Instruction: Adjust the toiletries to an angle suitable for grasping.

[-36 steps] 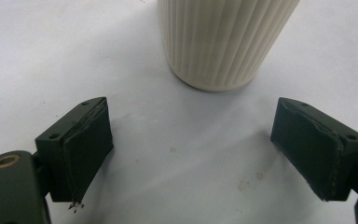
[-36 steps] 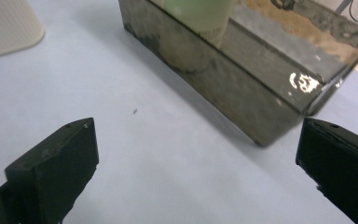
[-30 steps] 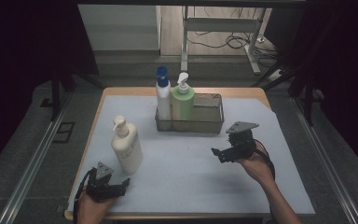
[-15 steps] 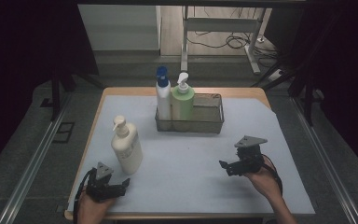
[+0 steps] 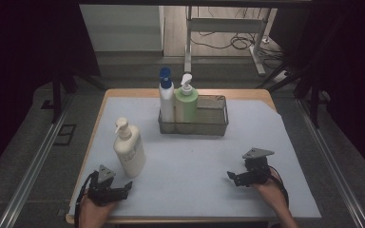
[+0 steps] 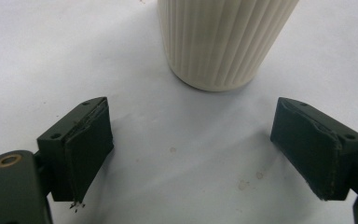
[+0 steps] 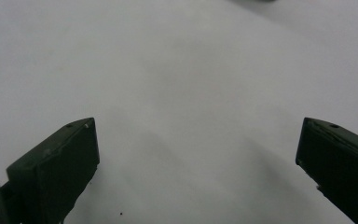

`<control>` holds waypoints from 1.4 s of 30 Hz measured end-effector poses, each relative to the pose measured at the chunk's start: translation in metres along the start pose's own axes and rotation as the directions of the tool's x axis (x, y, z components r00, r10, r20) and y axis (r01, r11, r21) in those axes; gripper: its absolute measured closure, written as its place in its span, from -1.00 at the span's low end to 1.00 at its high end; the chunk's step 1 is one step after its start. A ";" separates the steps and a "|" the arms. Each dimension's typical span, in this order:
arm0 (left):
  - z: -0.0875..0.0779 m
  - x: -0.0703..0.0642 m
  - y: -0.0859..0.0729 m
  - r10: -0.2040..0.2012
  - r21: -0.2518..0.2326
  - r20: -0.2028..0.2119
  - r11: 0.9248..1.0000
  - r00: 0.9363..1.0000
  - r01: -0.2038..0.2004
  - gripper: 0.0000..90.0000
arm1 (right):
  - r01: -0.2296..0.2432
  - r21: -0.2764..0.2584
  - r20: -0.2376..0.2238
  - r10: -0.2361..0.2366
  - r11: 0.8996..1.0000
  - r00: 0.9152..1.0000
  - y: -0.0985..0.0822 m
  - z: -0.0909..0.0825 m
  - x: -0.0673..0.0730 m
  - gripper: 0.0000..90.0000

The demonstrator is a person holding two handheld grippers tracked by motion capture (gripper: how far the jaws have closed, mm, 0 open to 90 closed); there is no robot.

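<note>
Standing outside: cream ribbed plastic pump bottle on pale-covered tabletop, well apart from dark wire-mesh basket | basket holding white blue-capped bottle, green pump bottle | left tool gaping, empty, facing cream bottle | right tool gaping, empty | judging: two stowed, one remaining.

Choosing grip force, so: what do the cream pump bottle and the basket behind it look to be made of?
The cream pump bottle looks like matte plastic: opaque, no glare, with fine vertical ribs moulded into its wall in the left gripper view. The basket seems to be dark metal wire mesh: you can see through its thin walls to the bottles inside, though its finish is hard to judge.
</note>
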State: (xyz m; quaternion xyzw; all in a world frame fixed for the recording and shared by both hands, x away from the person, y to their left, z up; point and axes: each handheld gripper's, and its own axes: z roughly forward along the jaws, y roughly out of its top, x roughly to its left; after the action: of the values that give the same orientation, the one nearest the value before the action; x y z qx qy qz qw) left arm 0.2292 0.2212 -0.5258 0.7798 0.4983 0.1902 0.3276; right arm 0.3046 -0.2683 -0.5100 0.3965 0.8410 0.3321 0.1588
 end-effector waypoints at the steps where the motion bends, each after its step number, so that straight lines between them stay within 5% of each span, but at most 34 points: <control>1: 0.000 0.000 0.000 0.001 0.001 0.001 1.000 1.000 -0.001 -0.71 | -0.003 0.006 -0.002 0.003 1.000 1.000 -0.002 0.002 0.000 -1.00; 8: -0.002 0.003 0.001 0.000 0.006 0.010 1.000 1.000 -0.001 -0.66 | -0.014 -0.003 0.006 0.014 1.000 1.000 -0.010 0.007 -0.001 -1.00; 16: -0.010 0.014 -0.002 -0.028 0.004 0.010 1.000 1.000 0.028 -0.37 | -0.015 -0.007 0.004 0.015 1.000 1.000 -0.011 0.007 -0.001 -1.00; 26: -0.001 0.027 0.012 -0.049 0.002 -0.010 0.999 0.999 0.049 0.25 | -0.015 -0.009 0.004 0.015 1.000 1.000 -0.011 0.007 -0.001 -1.00; 30: 0.006 0.031 0.024 -0.021 0.008 -0.011 1.000 1.000 0.021 0.53 | -0.015 -0.009 0.005 0.015 1.000 1.000 -0.011 0.007 -0.001 -1.00; 35: 0.014 0.036 0.037 -0.015 -0.002 0.016 1.000 1.000 0.015 0.81 | -0.015 -0.009 0.005 0.015 1.000 1.000 -0.011 0.007 -0.001 -1.00; 42: 0.030 0.040 0.042 -0.015 -0.001 0.077 1.000 0.997 0.016 0.94 | -0.015 -0.010 0.005 0.015 1.000 1.000 -0.011 0.007 -0.001 -1.00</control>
State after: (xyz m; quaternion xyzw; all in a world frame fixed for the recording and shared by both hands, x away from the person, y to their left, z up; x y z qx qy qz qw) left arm 0.2921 0.2352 -0.5187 0.7825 0.4912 0.1577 0.3486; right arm 0.3029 -0.2707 -0.5229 0.4027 0.8361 0.3363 0.1604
